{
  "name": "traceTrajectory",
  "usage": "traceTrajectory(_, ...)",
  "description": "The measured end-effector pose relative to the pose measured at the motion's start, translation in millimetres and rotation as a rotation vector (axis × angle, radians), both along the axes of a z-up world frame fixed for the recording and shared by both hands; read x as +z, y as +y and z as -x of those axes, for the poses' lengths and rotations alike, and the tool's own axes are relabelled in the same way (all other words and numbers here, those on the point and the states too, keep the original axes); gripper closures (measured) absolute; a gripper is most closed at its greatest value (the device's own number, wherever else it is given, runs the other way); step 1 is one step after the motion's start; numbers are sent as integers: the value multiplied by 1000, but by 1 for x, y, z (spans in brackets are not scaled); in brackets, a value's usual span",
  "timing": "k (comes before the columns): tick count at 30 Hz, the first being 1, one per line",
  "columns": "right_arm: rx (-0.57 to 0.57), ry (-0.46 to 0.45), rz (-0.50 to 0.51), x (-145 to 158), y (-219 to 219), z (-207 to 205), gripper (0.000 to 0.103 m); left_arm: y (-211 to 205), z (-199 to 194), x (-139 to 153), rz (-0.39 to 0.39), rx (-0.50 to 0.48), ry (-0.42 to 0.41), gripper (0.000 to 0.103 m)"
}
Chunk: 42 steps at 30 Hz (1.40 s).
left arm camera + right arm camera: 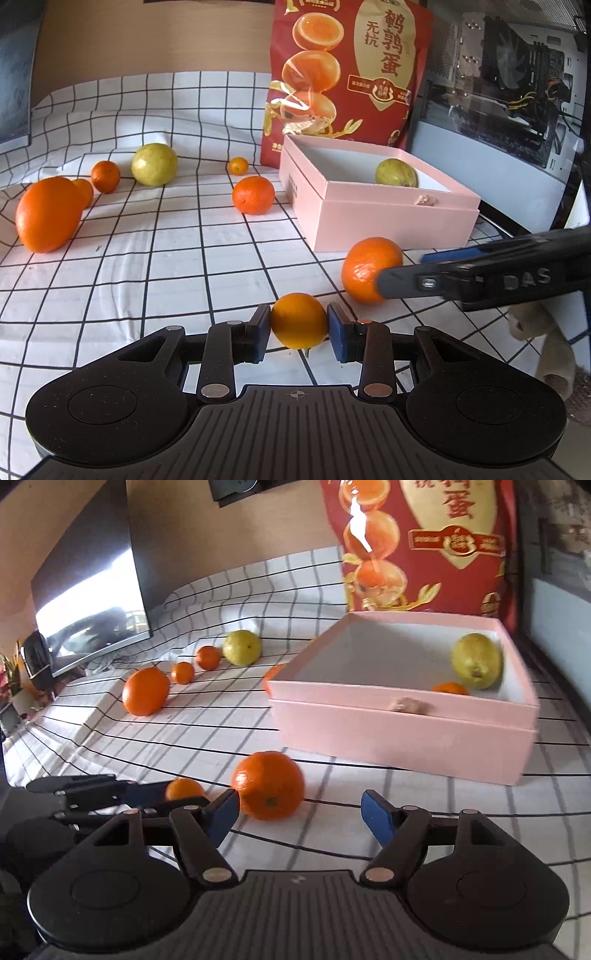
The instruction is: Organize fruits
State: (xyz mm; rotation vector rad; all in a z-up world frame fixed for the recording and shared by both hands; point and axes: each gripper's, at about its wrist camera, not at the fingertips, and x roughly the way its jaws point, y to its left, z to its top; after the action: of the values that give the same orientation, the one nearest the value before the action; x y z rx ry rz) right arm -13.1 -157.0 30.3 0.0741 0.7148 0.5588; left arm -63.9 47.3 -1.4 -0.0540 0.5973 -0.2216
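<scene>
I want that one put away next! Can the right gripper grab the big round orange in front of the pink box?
Probably yes. The right gripper is open, and the big round orange sits on the checked cloth just ahead, toward its left finger. Nothing lies between them; it likely needs a small shift left.

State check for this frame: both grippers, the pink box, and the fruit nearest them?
Left gripper: shut on small orange.
Right gripper: open, mandarin just ahead of its jaws, ungripped.
Pink box: lid off, holds a green fruit and a small orange one.
Red bag: upright behind box.
</scene>
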Motion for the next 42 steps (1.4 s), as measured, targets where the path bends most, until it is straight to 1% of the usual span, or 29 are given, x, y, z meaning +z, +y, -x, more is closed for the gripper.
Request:
traceTrajectory(3, 19, 27, -9, -2, 11, -10, 31, 0, 0, 0, 4, 0, 1, 65)
traceTrajectory(4, 28, 41, -16, -3, 15, -13, 34, 1, -1, 0, 7, -1, 2, 65)
traceTrajectory(6, 43, 72, -29, -4, 20, -20, 43, 1, -1, 0, 10, -1, 3, 65)
traceTrajectory(7, 54, 91, -36, -6, 22, -22, 49, 1, 0, 0, 11, -1, 3, 65)
traceTrajectory(8, 65, 108, -40, -7, 24, -24, 52, 1, 0, 0, 12, 0, 3, 65)
traceTrajectory(9, 66, 104, -34, -7, 25, -23, 54, 1, -1, 0, 14, -1, 4, 65)
traceTrajectory(10, 75, 102, -22, -7, 26, -21, 60, 2, -1, 0, 16, 0, 4, 65)
traceTrajectory(11, 81, 102, -14, -6, 25, -20, 64, 2, -1, 0, 18, -1, 4, 65)
traceTrajectory(12, 86, 101, -9, -6, 23, -18, 66, 2, -1, 0, 18, -1, 4, 65)
traceTrajectory(14, 89, 92, -4, -4, 17, -12, 74, 2, -1, 0, 18, 0, 4, 65)
traceTrajectory(16, 74, 67, 10, -1, 10, -5, 79, 2, -1, 0, 17, 0, 4, 65)
traceTrajectory(19, 41, 16, 43, 5, 0, 3, 79, 2, -1, 0, 17, 1, 4, 65)
traceTrajectory(21, 28, 4, 41, 8, -4, 4, 79, 2, -1, 0, 21, 1, 5, 65)
traceTrajectory(22, 22, -4, 39, 9, -5, 4, 77, 2, -1, 0, 23, 2, 5, 65)
traceTrajectory(24, 19, -26, 38, 11, -3, 5, 63, 2, -1, 0, 25, 3, 5, 65)
traceTrajectory(25, 19, -34, 30, 12, -2, 5, 50, 2, -1, 0, 24, 3, 5, 65)
traceTrajectory(26, 17, -37, 15, 13, 0, 3, 42, 2, -1, 0, 23, 2, 5, 65)
traceTrajectory(28, 18, -22, -12, 13, 7, -5, 42, 2, -1, 0, 22, 2, 6, 65)
traceTrajectory(30, 34, 5, -18, 11, 18, -14, 42, 2, -1, 0, 25, 1, 6, 65)
traceTrajectory(33, 44, 18, 31, 4, 35, -21, 43, 3, -2, 0, 34, 0, 9, 65)
traceTrajectory(34, 52, 28, 44, 1, 40, -24, 45, 3, -2, 0, 35, -1, 10, 65)
traceTrajectory(35, 58, 41, 51, -2, 42, -25, 51, 3, -2, 0, 35, -1, 10, 65)
traceTrajectory(36, 60, 56, 52, -4, 43, -27, 55, 3, -2, 0, 35, 0, 10, 65)
traceTrajectory(37, 59, 56, 52, -5, 41, -27, 56, 3, -2, 0, 34, 0, 10, 65)
traceTrajectory(39, 56, 63, 44, -5, 36, -26, 56, 3, -2, 0, 34, 0, 9, 65)
traceTrajectory(42, 28, 35, 70, -1, 22, -20, 56, 3, -1, 0, 31, 0, 9, 65)
